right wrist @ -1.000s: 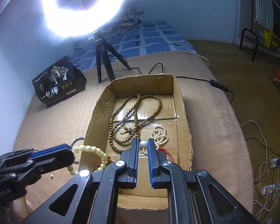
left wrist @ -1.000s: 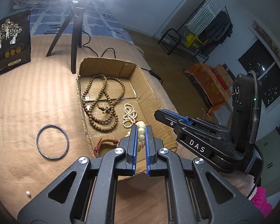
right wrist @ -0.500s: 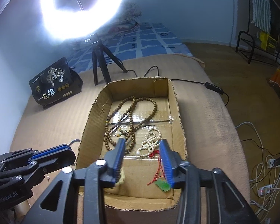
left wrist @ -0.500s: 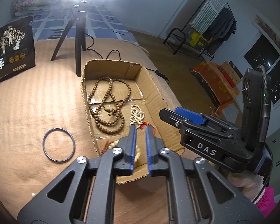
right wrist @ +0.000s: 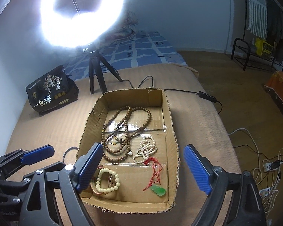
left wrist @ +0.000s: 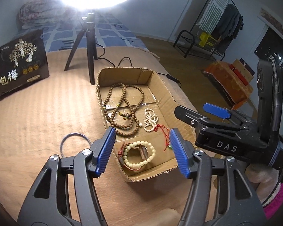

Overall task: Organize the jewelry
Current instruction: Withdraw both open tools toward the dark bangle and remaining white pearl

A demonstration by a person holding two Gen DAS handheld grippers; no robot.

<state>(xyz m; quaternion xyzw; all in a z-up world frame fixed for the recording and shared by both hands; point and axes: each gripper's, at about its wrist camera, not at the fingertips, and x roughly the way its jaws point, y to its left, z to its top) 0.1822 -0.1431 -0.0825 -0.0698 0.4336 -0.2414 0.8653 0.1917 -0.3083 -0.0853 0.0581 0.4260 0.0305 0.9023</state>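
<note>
both hand-held grippers are spread wide and grasp nothing: the left hand-held gripper [left wrist: 142, 151] hangs over the near end of the cardboard box [right wrist: 171, 124], the right hand-held gripper [right wrist: 143, 167] over the same end from the other side.

the jewelry lies inside the box, which sits on a bed with a tan cover [left wrist: 37, 113]. a long brown bead necklace [right wrist: 126, 131] fills the far and middle part; a small white bead strand [right wrist: 145, 150] is just beside it, with a red cord [right wrist: 155, 171] running from there to a green pendant [right wrist: 157, 190] in the near right corner. a cream bead bracelet [left wrist: 138, 155] lies in the near left corner on top of a brownish band whose make is hard to tell.

outside the box, a thin dark ring [left wrist: 74, 143] lies on the cover near the left wall, partly cut off by the left gripper's finger. behind the box stands a black tripod [left wrist: 86, 47] under a ring light [right wrist: 81, 13] whose glare washes out the wall around it. a black printed bag [right wrist: 51, 90] stands well apart at far left. a cable with an inline switch [right wrist: 207, 95] trails off the bed's right side.
</note>
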